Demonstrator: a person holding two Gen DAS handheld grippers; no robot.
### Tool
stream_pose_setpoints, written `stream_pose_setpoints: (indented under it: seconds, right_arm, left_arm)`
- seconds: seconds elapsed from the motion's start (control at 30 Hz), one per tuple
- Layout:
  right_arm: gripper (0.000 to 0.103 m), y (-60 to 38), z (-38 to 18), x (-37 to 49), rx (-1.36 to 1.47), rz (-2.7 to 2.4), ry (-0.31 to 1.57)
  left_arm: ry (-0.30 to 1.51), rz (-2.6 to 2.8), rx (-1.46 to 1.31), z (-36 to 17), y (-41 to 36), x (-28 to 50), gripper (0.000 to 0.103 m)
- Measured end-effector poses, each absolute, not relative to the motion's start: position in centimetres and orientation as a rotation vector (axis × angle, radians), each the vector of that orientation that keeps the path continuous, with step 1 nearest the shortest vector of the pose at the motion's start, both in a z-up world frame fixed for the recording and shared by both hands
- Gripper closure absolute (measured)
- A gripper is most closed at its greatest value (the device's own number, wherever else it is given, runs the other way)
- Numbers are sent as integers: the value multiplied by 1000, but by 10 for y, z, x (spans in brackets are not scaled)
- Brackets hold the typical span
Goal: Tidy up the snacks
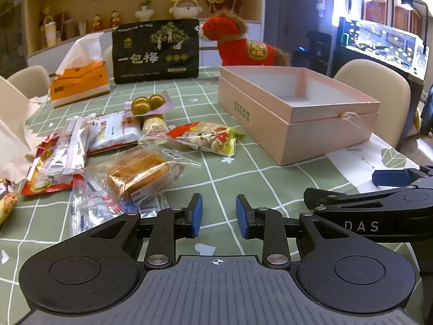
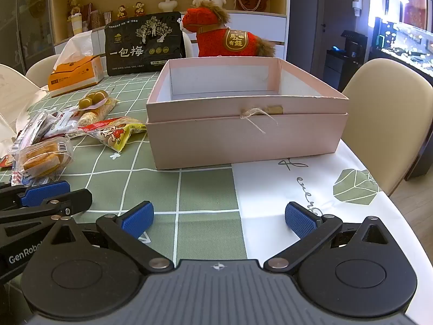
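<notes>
Both grippers low over the desk (image 1: 243, 168), tilted down, nothing held. Left gripper (image 1: 219, 215): jaws drawn close, only a narrow gap w/ bare green-check cloth between the blue pads. Right gripper (image 2: 219, 219): jaws spread wide apart, empty, over the seam where green cloth meets the white printed patch.

Snacks sit in a loose heap ahead & left of the left gripper. Nearest is the clear-wrapped cake (image 1: 140, 173), just beyond the left finger, not touching it. Further out, the yellow cartoon-print pack (image 1: 213, 138) lies between heap and pink box (image 1: 295, 113). Behind it a wrapper w/ two green round sweets (image 1: 147, 103), plus a white-red pack (image 1: 113, 132) and silver sachets (image 1: 67, 149) overlapping on the left.

Pink box stands open, lid off, inside looks empty; it's ahead & right of the left gripper, straight ahead of the right one, well apart from both. From the right wrist view the heap is off to the left.

Back of desk: orange tissue box (image 1: 79, 86), black bag (image 1: 157, 51), red plush horse (image 1: 240, 43).
</notes>
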State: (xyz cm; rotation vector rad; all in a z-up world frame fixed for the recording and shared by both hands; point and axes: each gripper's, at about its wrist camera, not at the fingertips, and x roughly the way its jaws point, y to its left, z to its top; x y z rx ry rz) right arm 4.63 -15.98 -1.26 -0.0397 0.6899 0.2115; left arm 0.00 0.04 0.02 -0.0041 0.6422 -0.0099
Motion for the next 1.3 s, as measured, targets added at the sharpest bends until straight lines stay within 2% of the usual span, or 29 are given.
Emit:
stream_pose_setpoints:
  seconds: [1.3]
  right_arm:
    - [0,-161,-12,46,-39,215,690]
  left_arm:
    - [642,-5,8,0,0,0,70]
